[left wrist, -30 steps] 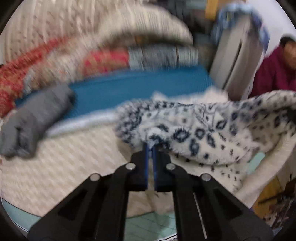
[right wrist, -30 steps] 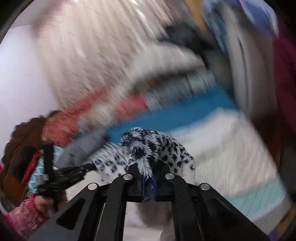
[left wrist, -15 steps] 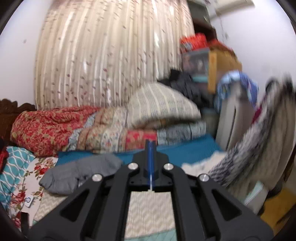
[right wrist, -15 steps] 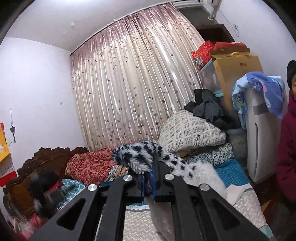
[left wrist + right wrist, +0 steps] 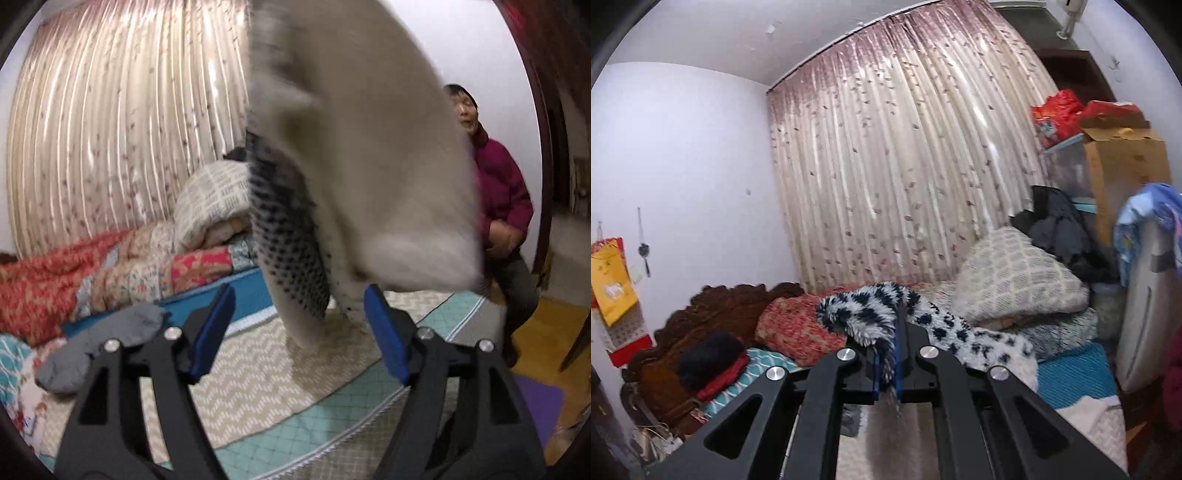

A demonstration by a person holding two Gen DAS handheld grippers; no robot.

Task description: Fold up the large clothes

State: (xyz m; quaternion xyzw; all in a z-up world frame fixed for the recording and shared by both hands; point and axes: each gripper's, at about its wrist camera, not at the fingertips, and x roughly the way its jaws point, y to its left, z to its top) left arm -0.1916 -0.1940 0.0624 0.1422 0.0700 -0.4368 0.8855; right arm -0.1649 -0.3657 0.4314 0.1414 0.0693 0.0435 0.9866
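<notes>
The large garment is a fluffy white robe (image 5: pixel 369 166) with dark spots and a plain cream inside. In the left wrist view it hangs blurred in the air above the bed, in front of my left gripper (image 5: pixel 299 332). That gripper's jaws are opening wide, with nothing pressed between the blue pads (image 5: pixel 212 332); the cloth's lower end hangs beyond them. In the right wrist view my right gripper (image 5: pixel 886 365) is held high and level, shut on a spotted fold of the robe (image 5: pixel 871 310), which drapes off to the right.
The bed (image 5: pixel 258 373) carries a beige zigzag cover. Folded quilts (image 5: pixel 110 266), a checked pillow (image 5: pixel 1015 277) and a grey garment (image 5: pixel 99 347) lie on it. A person in a magenta jacket (image 5: pixel 498 199) sits at the right. A curtain (image 5: pixel 886 166), boxes (image 5: pixel 1123 166) and a white appliance (image 5: pixel 1145 314) stand behind.
My left gripper let go of the robe, swung left and opened wide. My right gripper rose high with the robe still clamped, so the cloth now hangs in the air.
</notes>
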